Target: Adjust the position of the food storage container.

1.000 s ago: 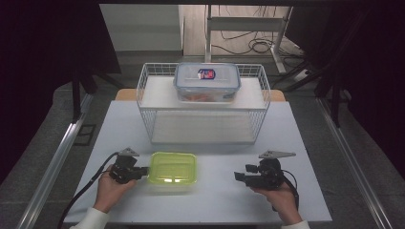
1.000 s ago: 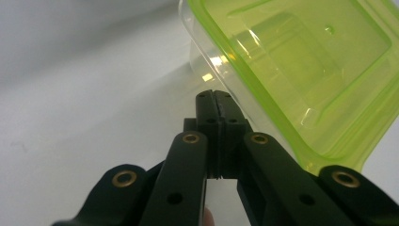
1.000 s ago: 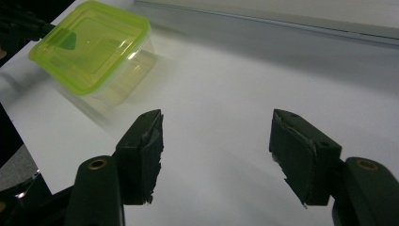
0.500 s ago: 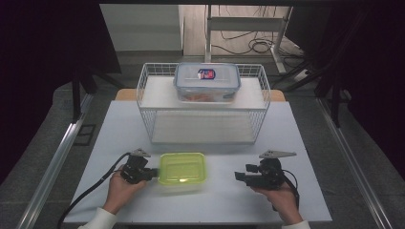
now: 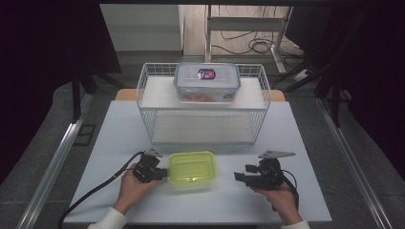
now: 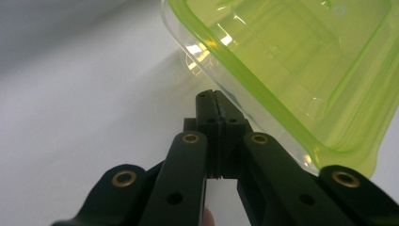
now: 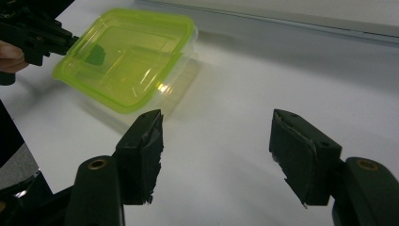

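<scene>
Green and see-through, the lidded box [image 5: 192, 168] is our landmark; it lies on the white tabletop [image 5: 296, 138], near the edge closest to us and a little left of the middle. We hold the left tool [image 5: 162, 173] at the box's left end. In the left gripper view its jaws are pressed together right at the lid's rim [image 6: 244, 84], and the box [image 6: 301, 70] looks tilted. Whether anything is pinched between them we cannot tell, since the lid's edge passes just beside the jaw tips and the box's far corners are cut off by the frame. Our left hand [image 5: 131, 188] wraps the handle, and a black cable [image 5: 90, 200] trails from it toward the near-left corner of the tabletop.

We hold the right tool [image 5: 237, 176] to the right of the box, apart from it, pointing toward it. In the right gripper view its jaws stand wide apart over bare tabletop, with the box [image 7: 124, 61] beyond them and the left tool [image 7: 73, 40] at its far end.

Behind the box stands a white wire basket [image 5: 143, 90], and on its upper shelf rests a clear container with a blue-rimmed lid [image 5: 207, 82]. Its contents show as an orange blur that we cannot make out.
</scene>
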### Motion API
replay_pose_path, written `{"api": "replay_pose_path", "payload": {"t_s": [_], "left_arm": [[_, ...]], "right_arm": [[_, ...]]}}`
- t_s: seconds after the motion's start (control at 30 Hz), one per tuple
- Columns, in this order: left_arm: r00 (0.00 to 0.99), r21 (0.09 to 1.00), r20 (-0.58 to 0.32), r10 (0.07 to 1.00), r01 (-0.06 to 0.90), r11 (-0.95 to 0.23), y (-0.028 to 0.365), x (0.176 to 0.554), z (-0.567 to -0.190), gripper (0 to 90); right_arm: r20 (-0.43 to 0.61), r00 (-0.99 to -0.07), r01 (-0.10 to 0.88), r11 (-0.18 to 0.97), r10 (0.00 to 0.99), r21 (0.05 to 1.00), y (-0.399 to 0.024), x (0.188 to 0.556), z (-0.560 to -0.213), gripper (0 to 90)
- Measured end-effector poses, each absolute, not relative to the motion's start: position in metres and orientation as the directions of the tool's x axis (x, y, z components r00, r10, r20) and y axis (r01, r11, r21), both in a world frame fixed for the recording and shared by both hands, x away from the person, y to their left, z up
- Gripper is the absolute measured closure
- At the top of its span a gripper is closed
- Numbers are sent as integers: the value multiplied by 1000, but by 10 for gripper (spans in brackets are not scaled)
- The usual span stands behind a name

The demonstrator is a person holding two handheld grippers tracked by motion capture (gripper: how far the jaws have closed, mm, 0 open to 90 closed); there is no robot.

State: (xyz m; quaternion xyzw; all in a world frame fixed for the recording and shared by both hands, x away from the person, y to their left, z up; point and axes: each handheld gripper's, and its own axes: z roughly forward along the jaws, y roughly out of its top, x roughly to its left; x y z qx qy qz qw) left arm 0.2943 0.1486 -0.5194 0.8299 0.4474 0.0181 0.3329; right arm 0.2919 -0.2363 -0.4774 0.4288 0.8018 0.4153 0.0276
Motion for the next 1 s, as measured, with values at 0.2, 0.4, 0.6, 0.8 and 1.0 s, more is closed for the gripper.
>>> {"api": "replay_pose_path", "payload": {"t_s": [0.2, 0.4, 0.6, 0.8, 1.0], "left_arm": [[608, 577, -266, 748, 722, -382, 138, 301, -517, 900], [615, 564, -221, 757, 714, -415, 140, 298, -518, 900], [607, 614, -193, 771, 688, -388, 156, 280, -502, 757], [537, 646, -233, 811, 709, -284, 179, 263, -480, 495], [526, 644, -255, 811, 718, -263, 189, 260, -478, 375]], "right_arm": [[315, -632, 664, 286, 708, 691, -237, 291, -476, 357], [317, -631, 665, 283, 708, 691, -237, 292, -476, 357], [325, -629, 665, 273, 706, 696, -240, 291, -474, 357], [333, -634, 662, 268, 698, 700, -239, 291, -473, 343], [336, -640, 655, 262, 691, 709, -238, 291, -472, 335]]}}
